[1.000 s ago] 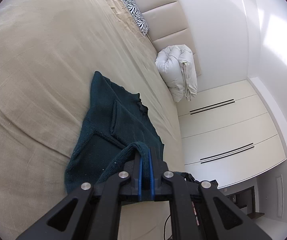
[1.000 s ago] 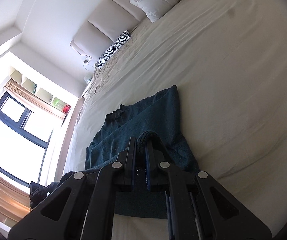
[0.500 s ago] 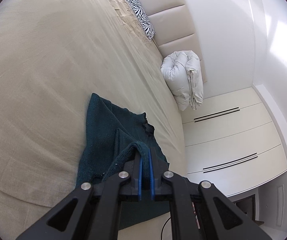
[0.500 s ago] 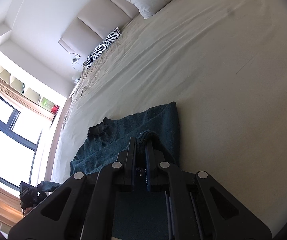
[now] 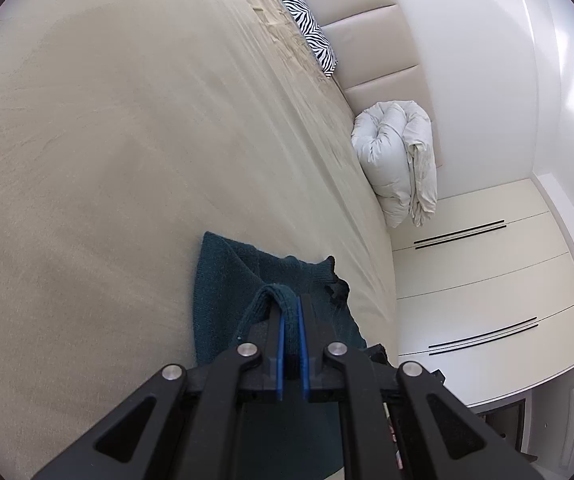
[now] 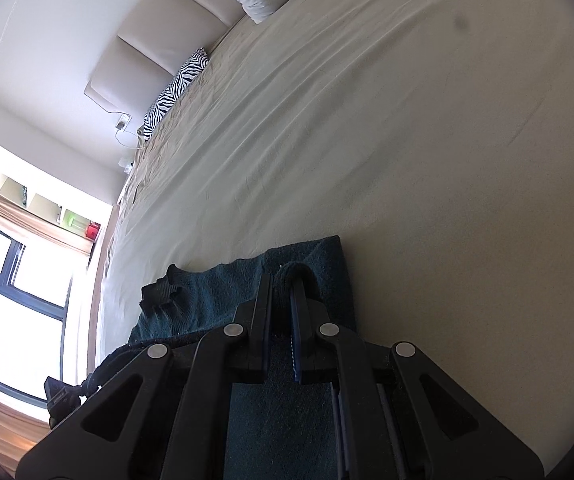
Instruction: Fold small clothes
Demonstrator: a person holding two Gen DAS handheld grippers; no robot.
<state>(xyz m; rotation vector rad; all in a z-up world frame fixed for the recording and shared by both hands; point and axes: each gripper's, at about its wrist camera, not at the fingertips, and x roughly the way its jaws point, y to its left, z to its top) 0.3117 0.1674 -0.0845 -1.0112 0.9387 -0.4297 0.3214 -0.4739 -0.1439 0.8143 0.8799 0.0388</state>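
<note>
I'm holding the dark green sweater (image 5: 223, 276) in both tongs: left tongs (image 5: 292, 312) clamped tight on a bunched fold of knit, right tongs (image 6: 287, 284) pinching another fold the same way. The sweater is lying near the bed's (image 5: 107, 140) edge, on the side away from the zebra pillow (image 5: 311, 28) and the white duvet (image 5: 399, 156), with its collar (image 6: 159, 292) between my two grips. I'm judging this as the fold-over: I'm keeping both grips level, laying the held edge square onto the flat half, and letting go only once it's resting flat.
</note>
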